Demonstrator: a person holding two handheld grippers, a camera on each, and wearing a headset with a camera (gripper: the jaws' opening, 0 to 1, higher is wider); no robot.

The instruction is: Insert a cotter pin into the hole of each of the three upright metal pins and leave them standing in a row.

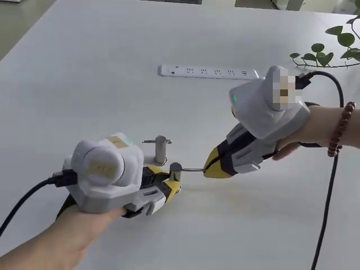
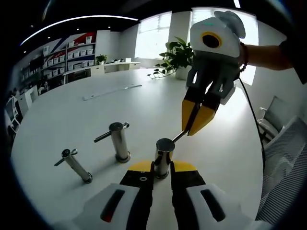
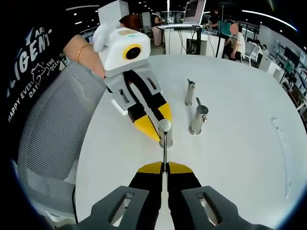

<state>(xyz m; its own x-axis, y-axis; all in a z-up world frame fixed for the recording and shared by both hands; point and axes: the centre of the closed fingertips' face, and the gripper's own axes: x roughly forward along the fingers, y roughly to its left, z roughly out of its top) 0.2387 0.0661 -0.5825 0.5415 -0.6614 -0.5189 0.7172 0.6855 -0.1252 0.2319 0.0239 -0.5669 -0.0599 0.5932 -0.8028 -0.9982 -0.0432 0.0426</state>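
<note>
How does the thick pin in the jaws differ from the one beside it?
The left gripper clamps the gripped pin; the neighbour pin stands free. The neighbour pin has a fitted cotter pin; the gripped pin's loose cotter pin is in the right gripper. Both upright.

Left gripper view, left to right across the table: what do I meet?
From left: fitted metal pin, second fitted metal pin, bare metal pin clamped in jaws, held cotter pin, right gripper.

In the head view the left hand-held gripper [image 1: 169, 180] covers the lower part of the metal pin [image 1: 175, 167]. The rear of the cotter pin [image 1: 194, 169] hides between the jaws of the right hand-held gripper [image 1: 208, 169]; whether its tip enters the hole is too small to tell.
</note>
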